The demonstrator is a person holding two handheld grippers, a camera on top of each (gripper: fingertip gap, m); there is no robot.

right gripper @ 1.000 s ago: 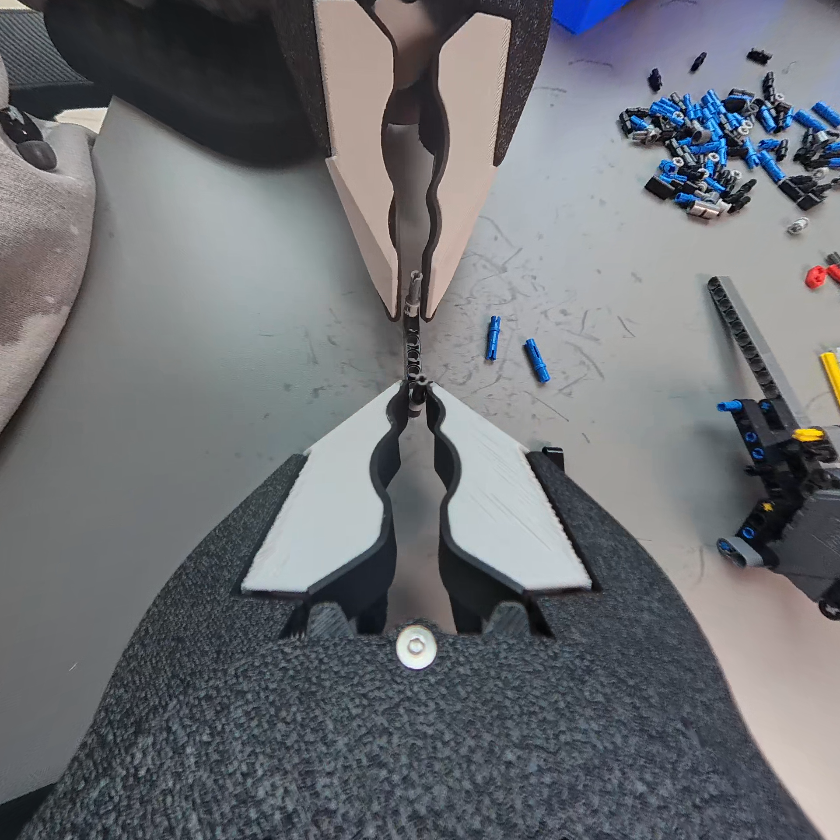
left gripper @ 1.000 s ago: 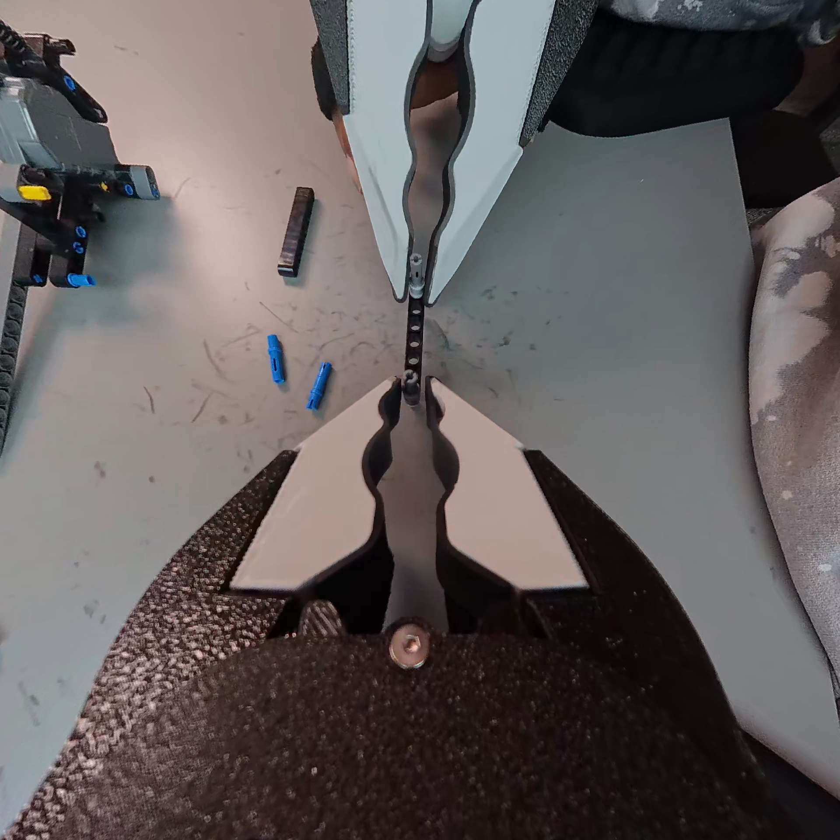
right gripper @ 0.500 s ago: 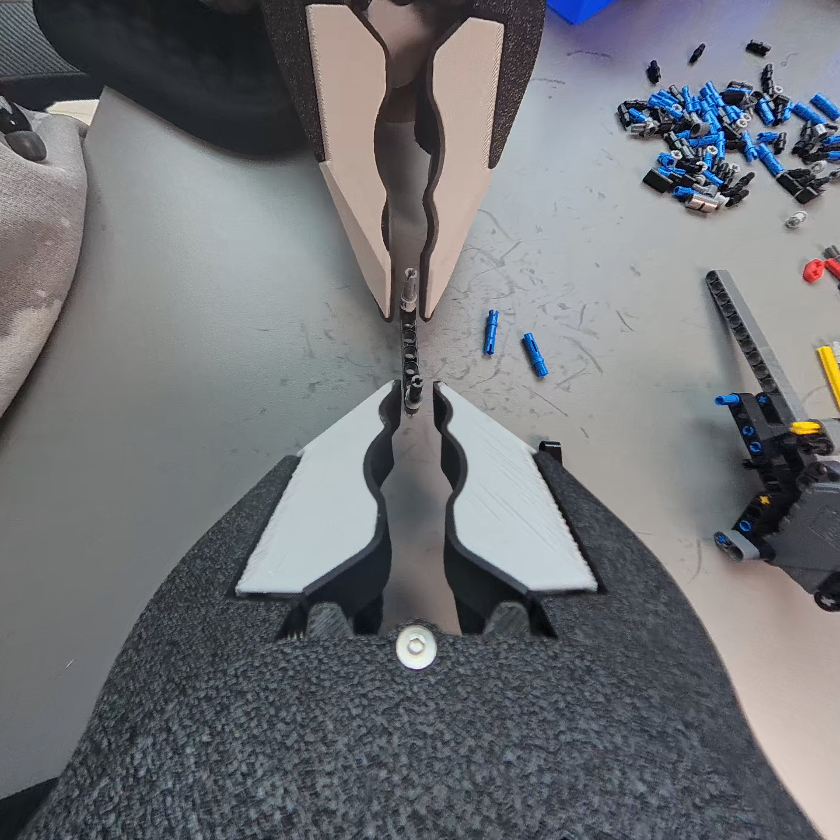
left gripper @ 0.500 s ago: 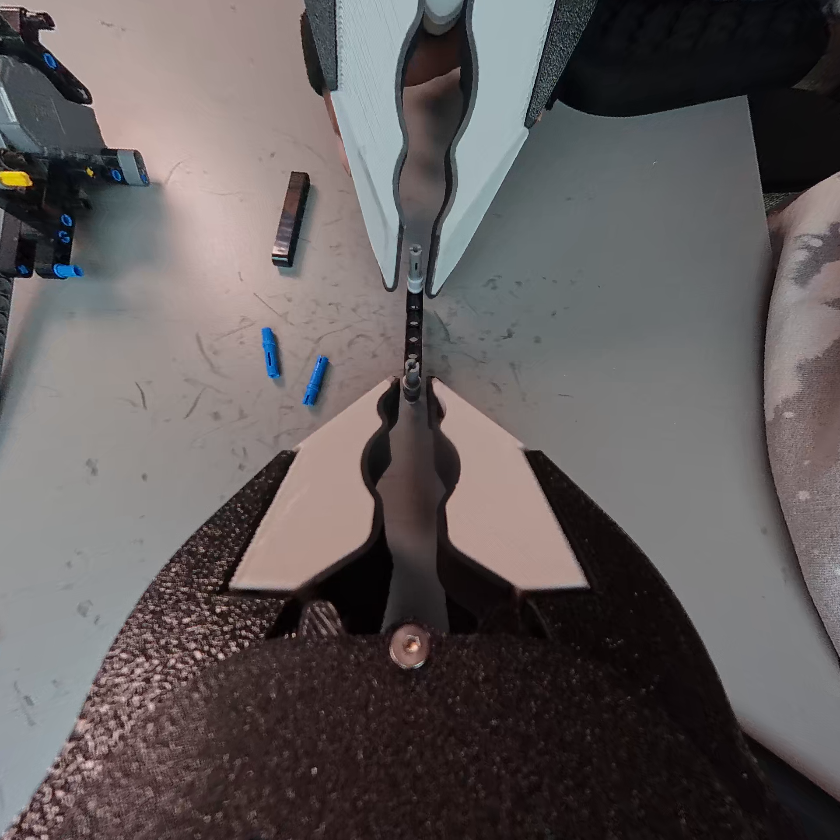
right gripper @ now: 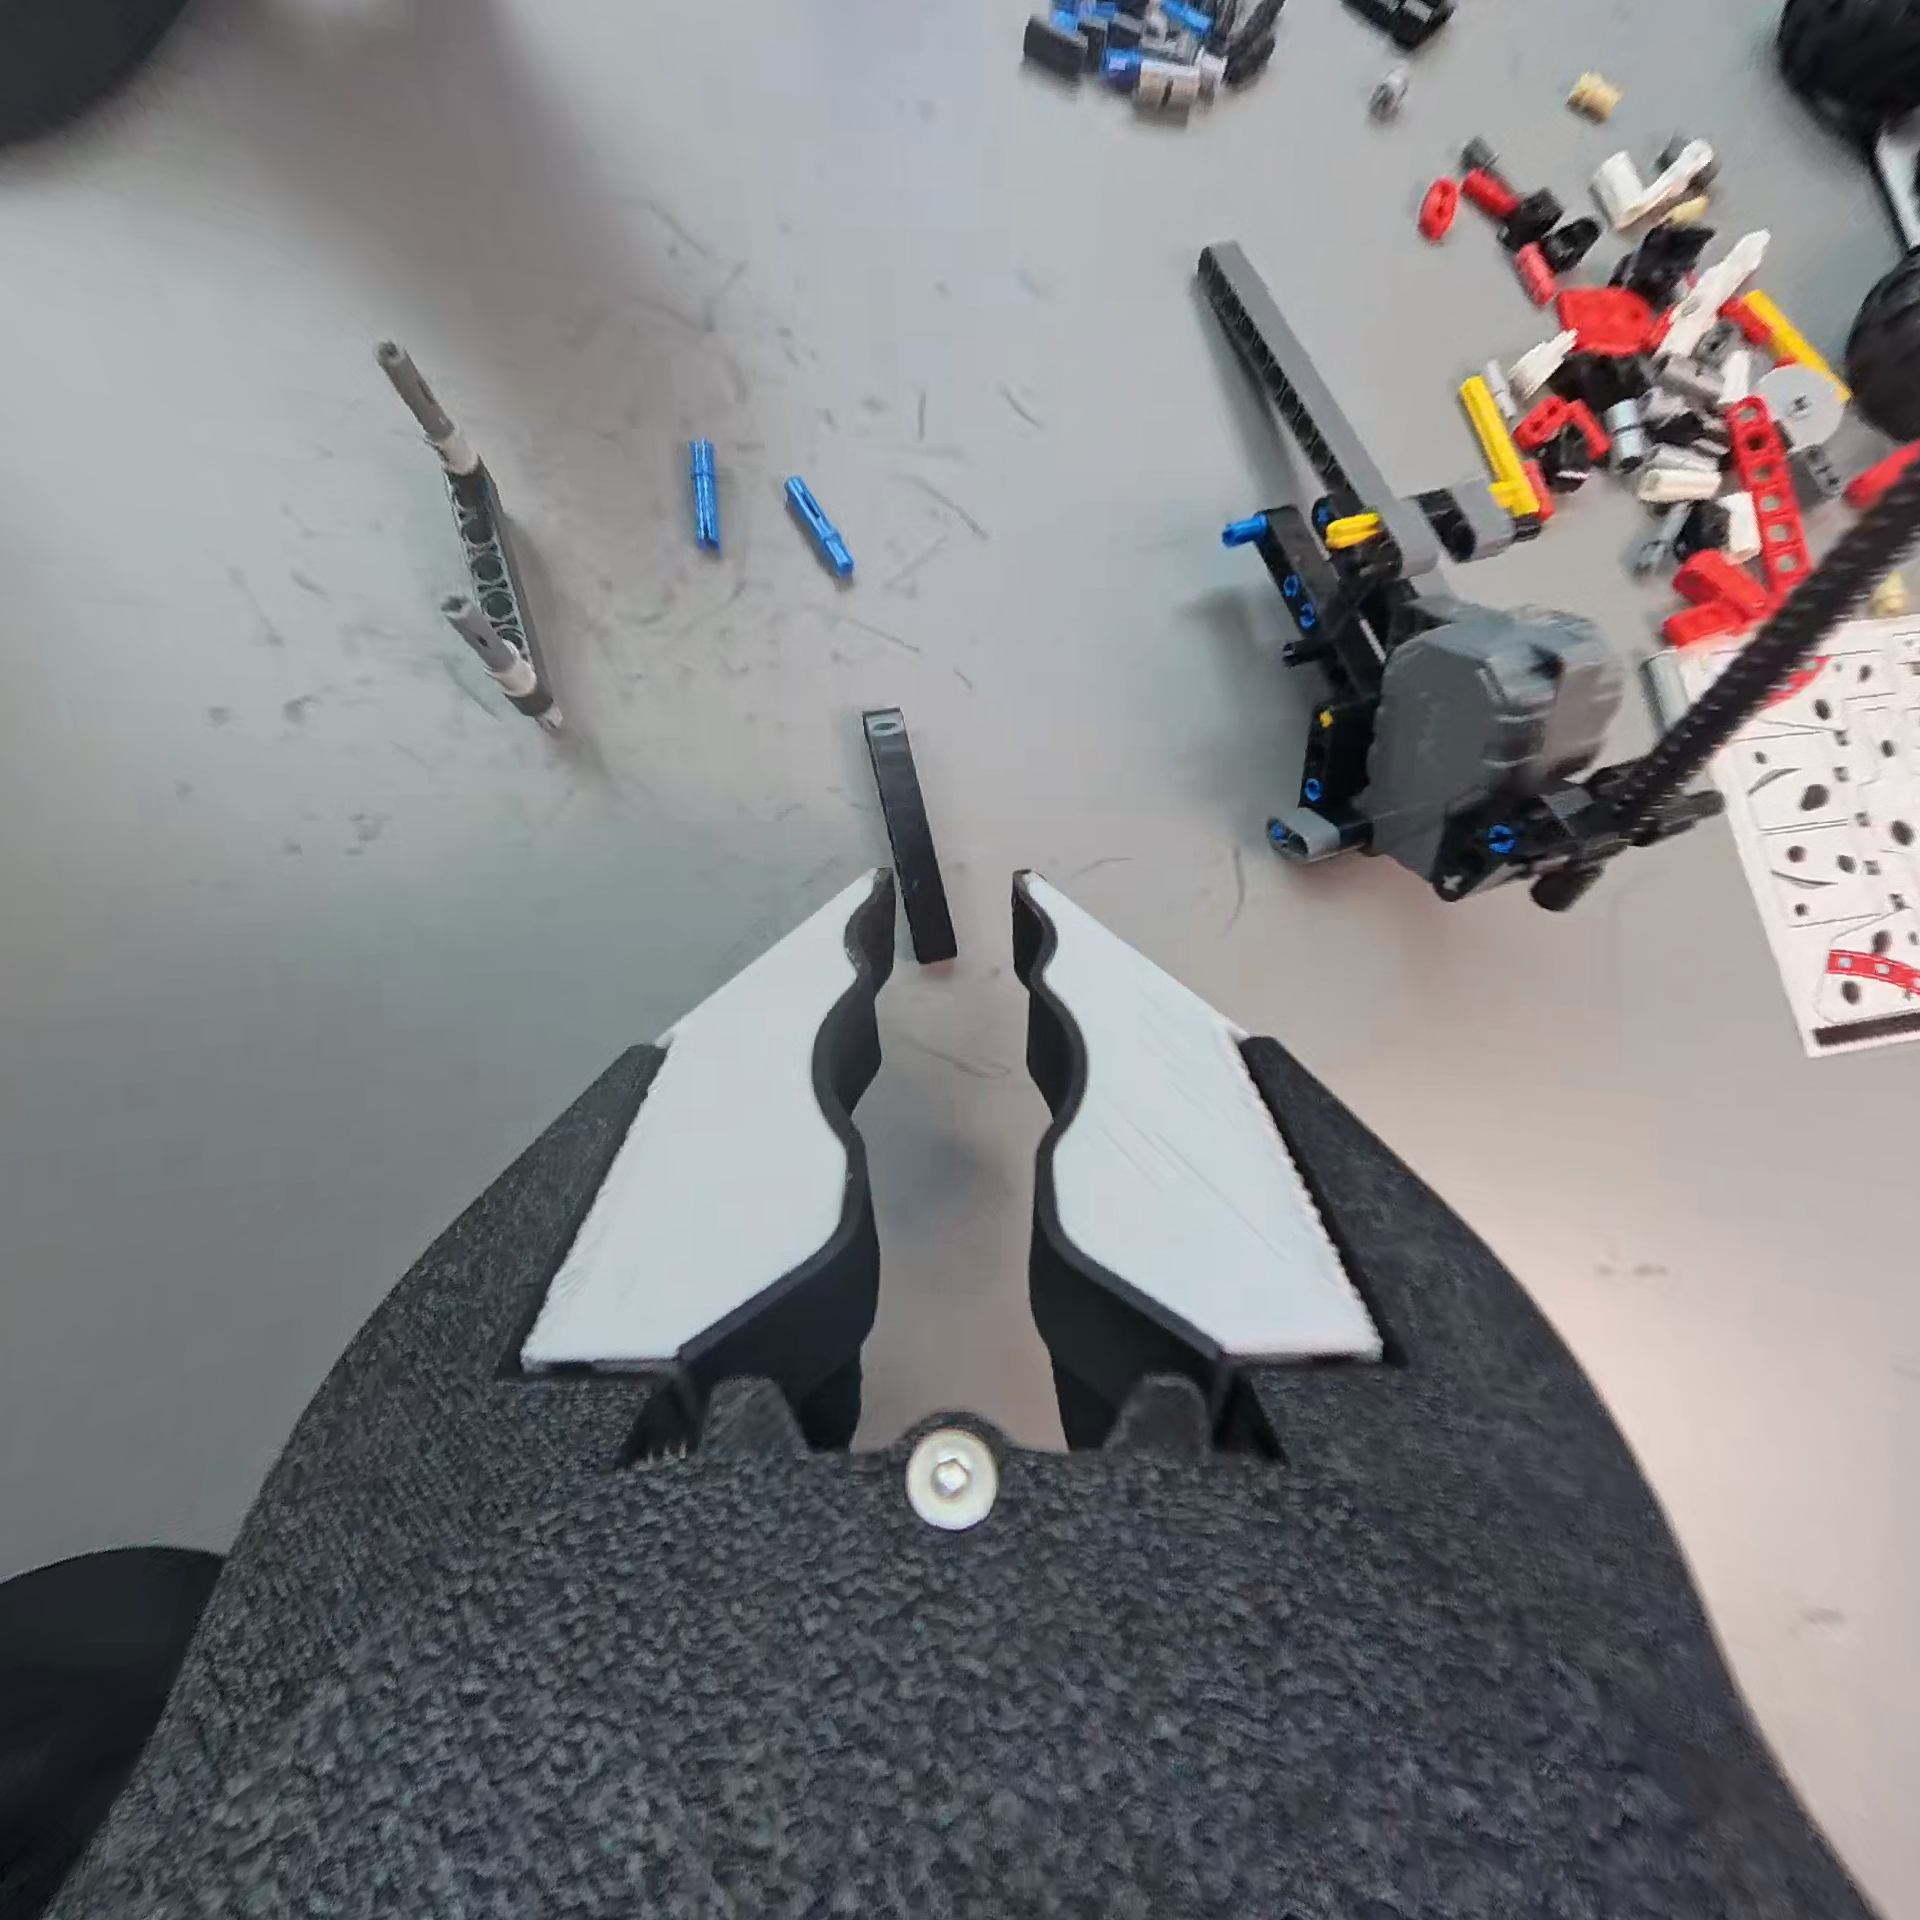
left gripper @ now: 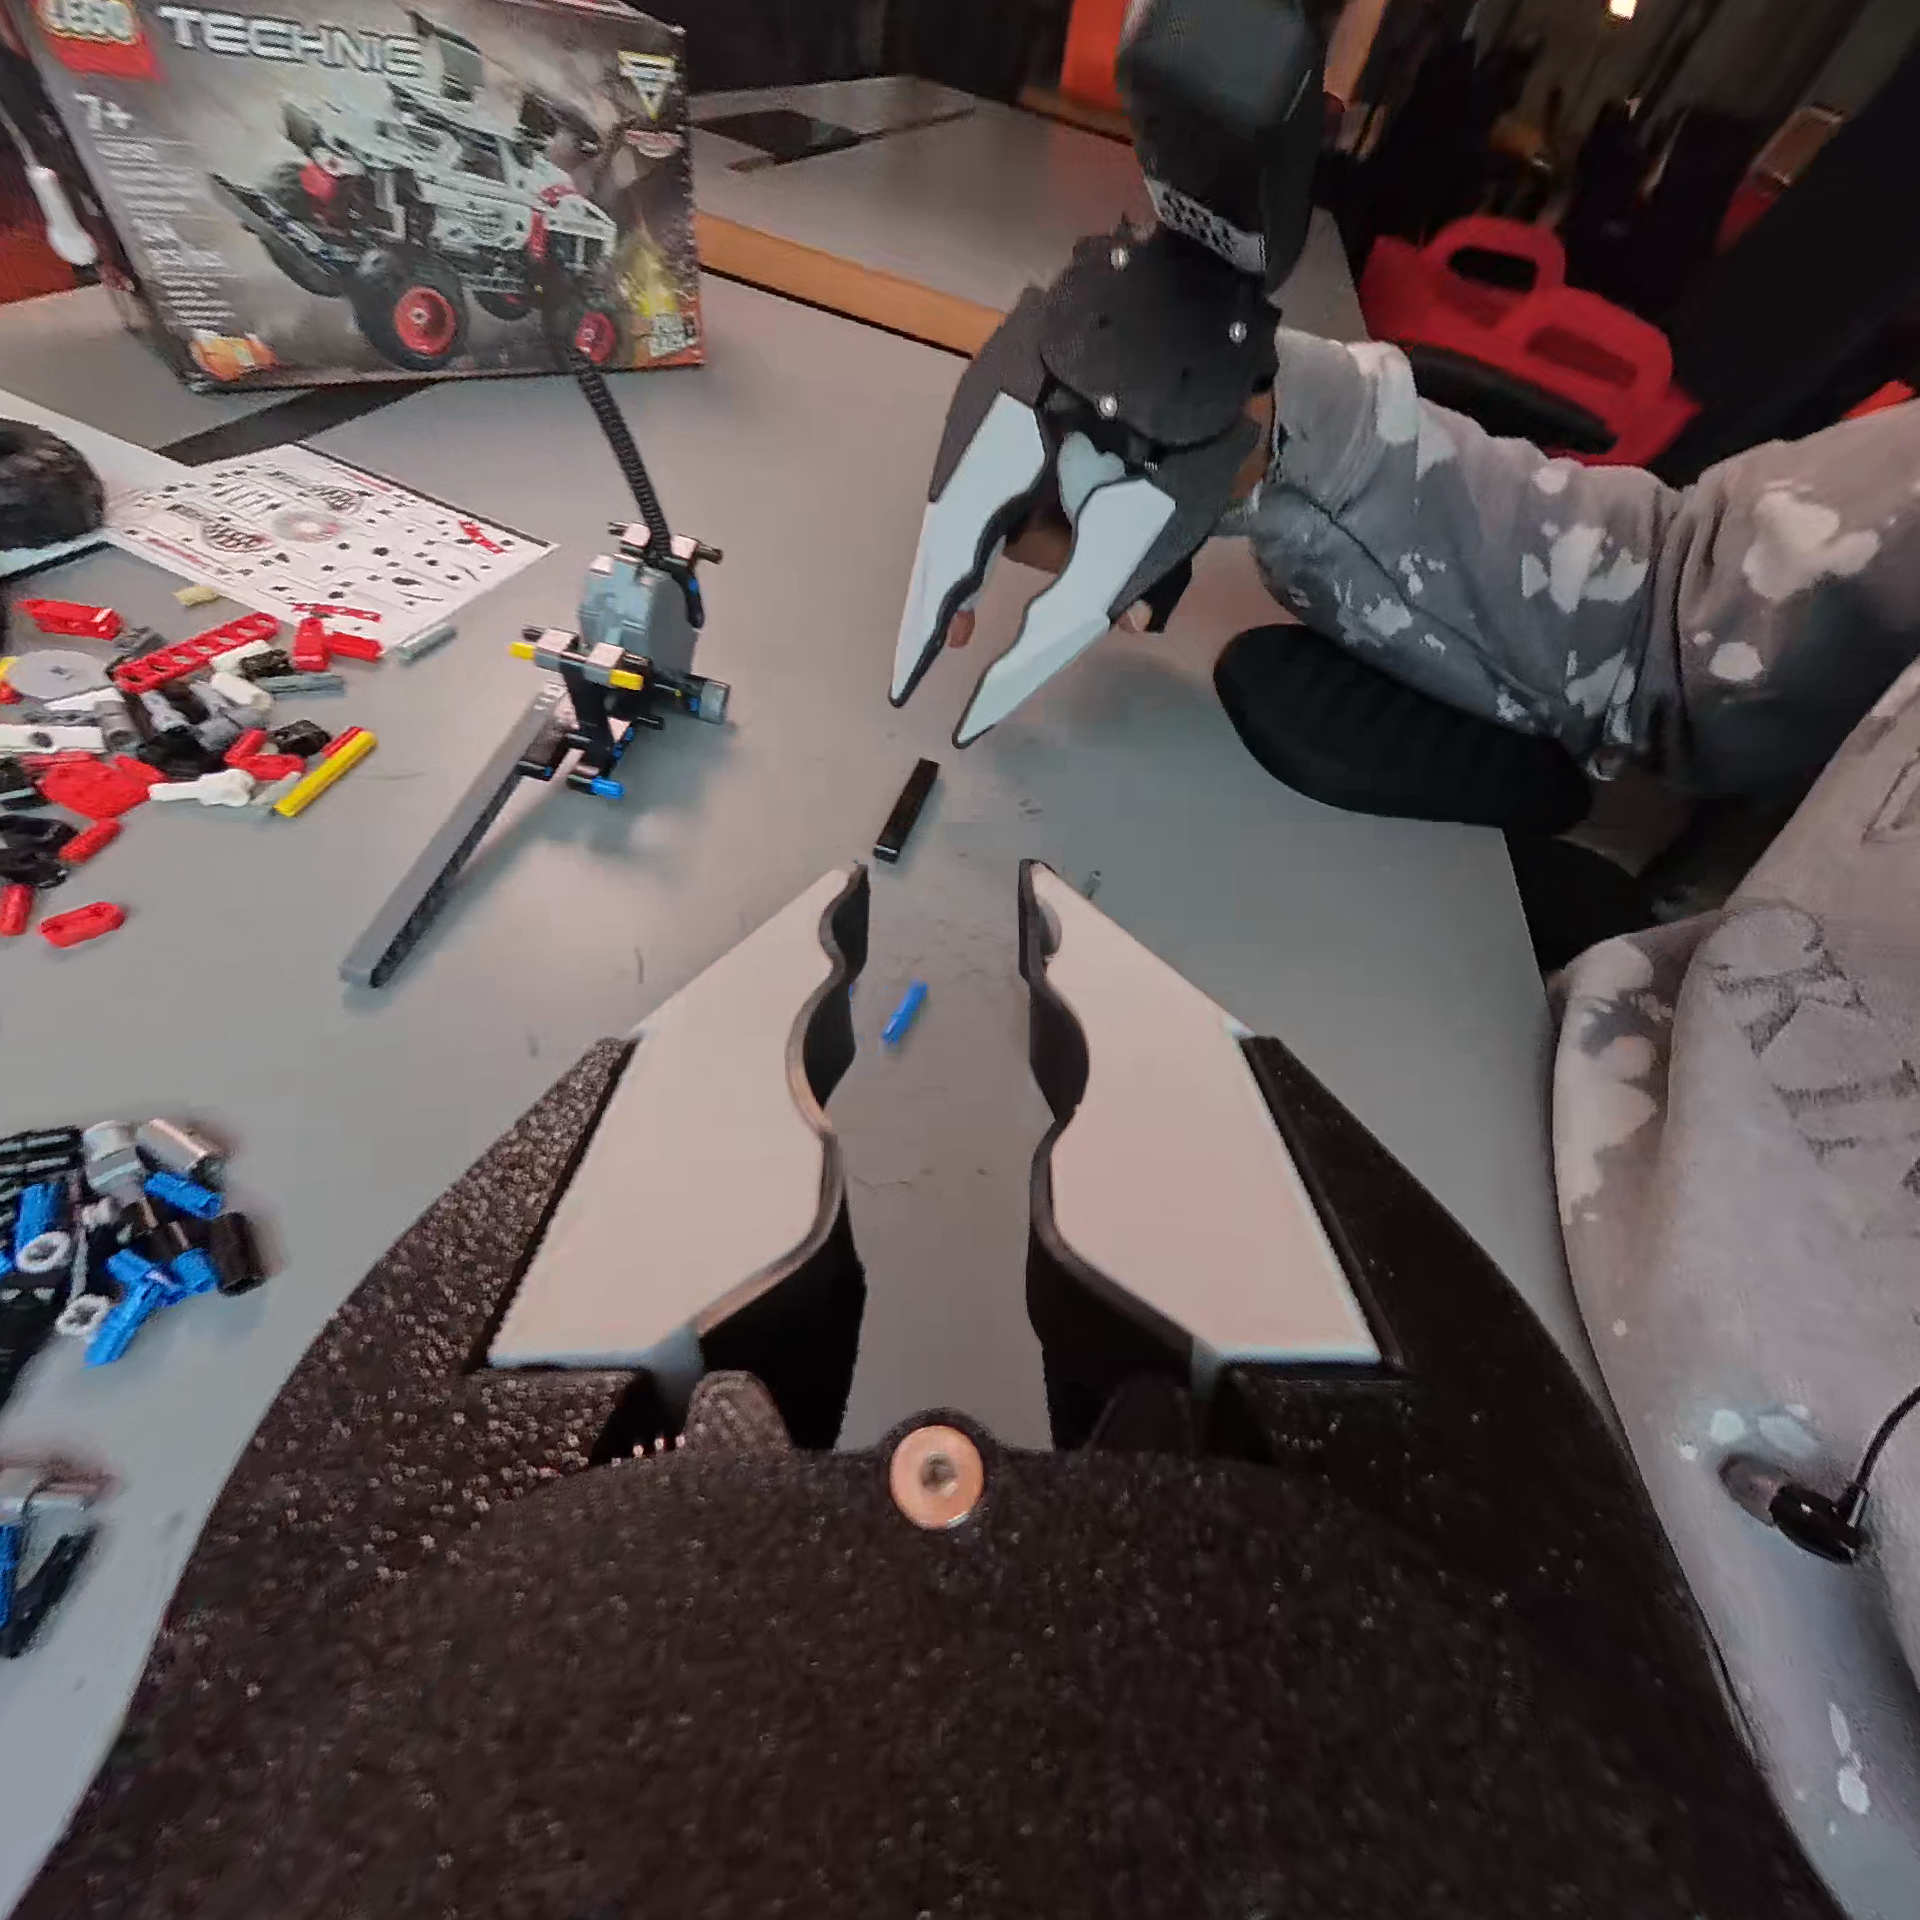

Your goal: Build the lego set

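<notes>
While both tongs gape empty, the black beam (right gripper: pixel 907 831) lies just beyond the right tongs (right gripper: pixel 953 878).

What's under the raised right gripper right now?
Bare grey table and a short black beam lying flat just ahead of the open right gripper. The gripper body hides the table directly beneath it.

The set box (left gripper: pixel 395 187) is cut off at the top and left edges of the left wrist view. A blue pin (left gripper: pixel 852 992) hides almost wholly behind the left finger. Loose pieces (right gripper: pixel 1143 47) are cropped by the right wrist view's top edge; a black tyre (right gripper: pixel 1886 353) is cropped at its right edge.
</notes>
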